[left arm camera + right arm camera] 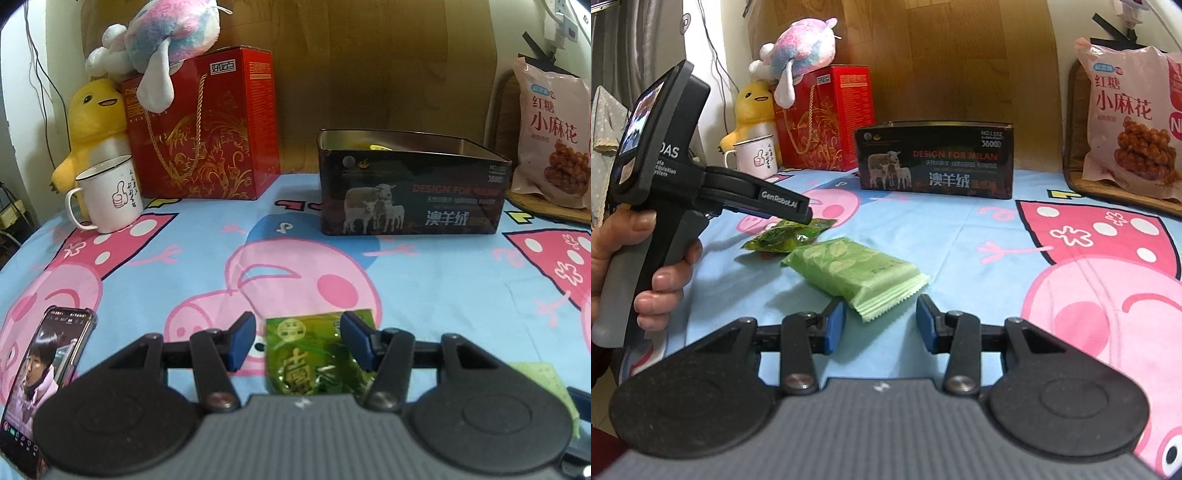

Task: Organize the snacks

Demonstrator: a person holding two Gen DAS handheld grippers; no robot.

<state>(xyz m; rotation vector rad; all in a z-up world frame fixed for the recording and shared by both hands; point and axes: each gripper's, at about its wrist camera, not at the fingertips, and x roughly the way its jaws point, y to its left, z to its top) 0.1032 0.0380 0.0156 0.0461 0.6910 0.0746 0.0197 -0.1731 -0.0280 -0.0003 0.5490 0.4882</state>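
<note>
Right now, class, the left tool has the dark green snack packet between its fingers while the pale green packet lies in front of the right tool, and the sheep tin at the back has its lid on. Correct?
Not quite: the sheep tin is open, with no lid, as the left wrist view shows. The rest holds: the dark green snack packet sits between the left tool's fingers, and the pale green packet lies before the right tool.

Both views are evenly and fairly softly lit, with no hard shadows on the cartoon-print sheet (207, 254). Colours look slightly washed and noisy. Fisheye bending is strong — the dark tin (410, 184) bows at its rim, and black vignette fills the corners. Around that tin the detail is moderate; the near grey hand-held gripper body (886, 424) is soft and blurred, and the phone screen (40, 365) glows.
</note>
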